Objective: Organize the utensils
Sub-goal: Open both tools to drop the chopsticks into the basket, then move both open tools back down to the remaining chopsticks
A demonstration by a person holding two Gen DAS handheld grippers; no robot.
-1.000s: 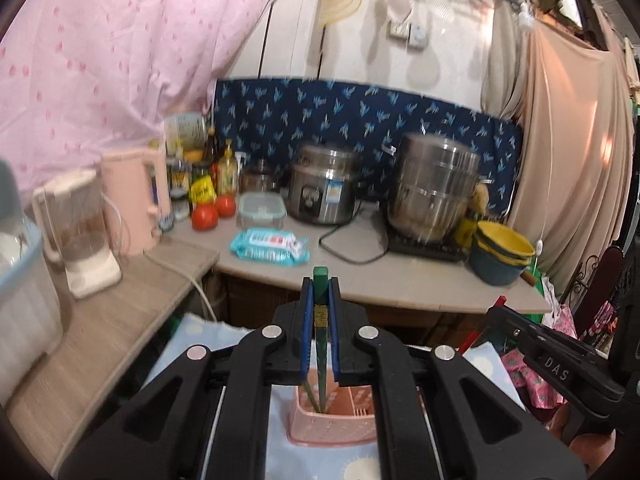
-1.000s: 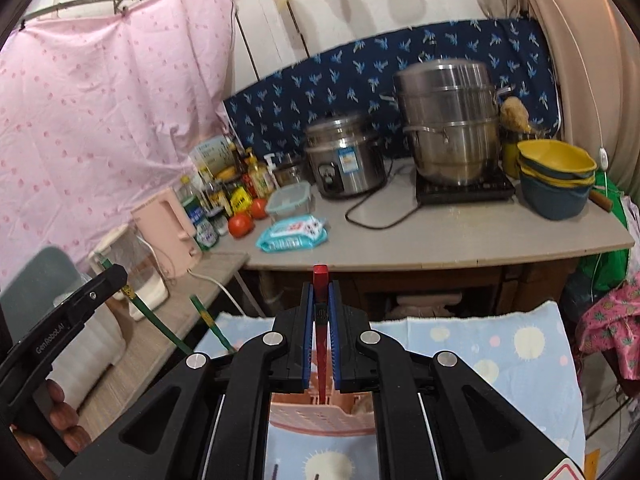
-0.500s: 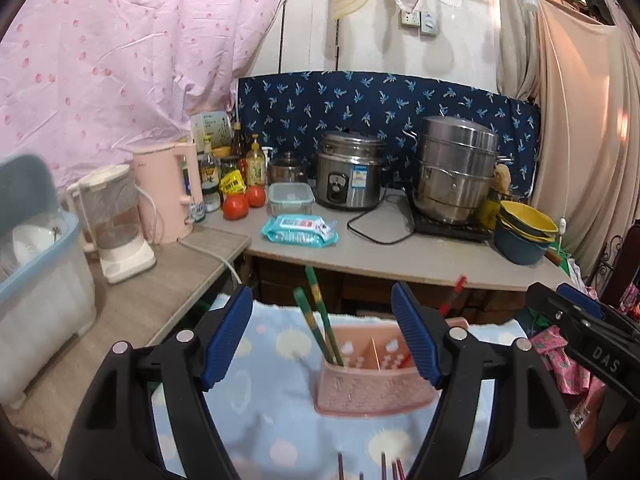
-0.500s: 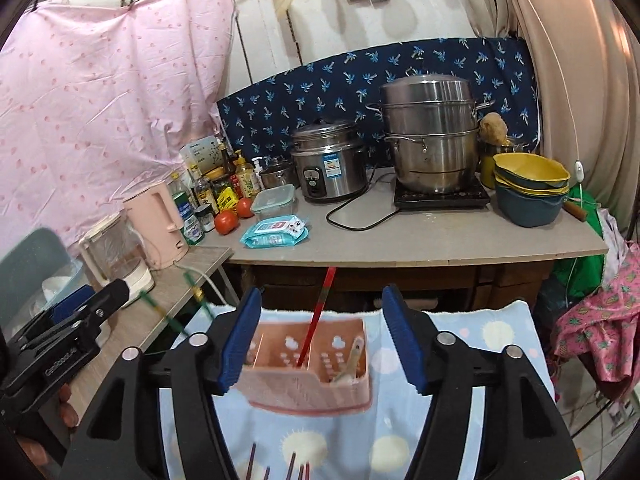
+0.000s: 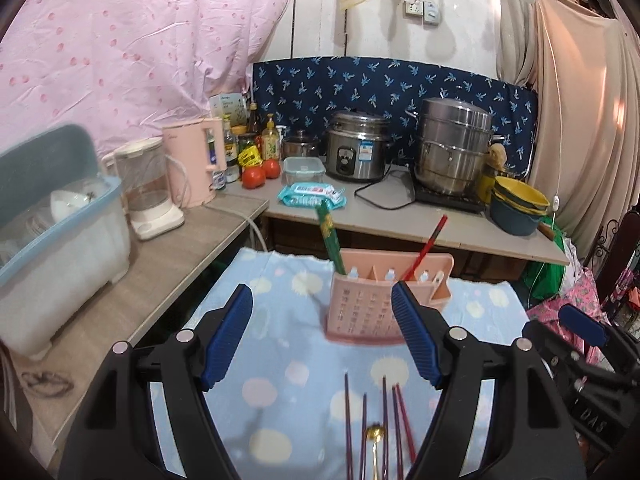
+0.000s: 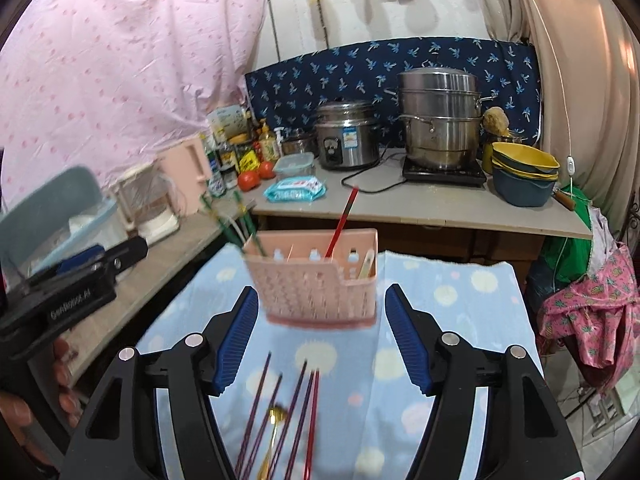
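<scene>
Both grippers empty, more chopsticks waiting in front of the pink caddy

Left gripper (image 5: 322,332) and right gripper (image 6: 318,328) both have jaws wide apart, holding nothing. Pink caddy (image 6: 316,286) already has green chopsticks (image 5: 330,240) in its left slot and a red chopstick (image 6: 340,220) further right, sorted by colour I'd guess. Loose purple chopsticks (image 6: 276,404) and a gold spoon (image 6: 276,416) lie just in front of it.

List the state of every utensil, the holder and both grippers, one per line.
left gripper: open, empty
right gripper: open, empty
pink holder: upright on cloth
green chopsticks: standing in holder's left end
red chopstick: leaning in holder
purple chopsticks: lying on cloth
gold spoon: lying among them
</scene>
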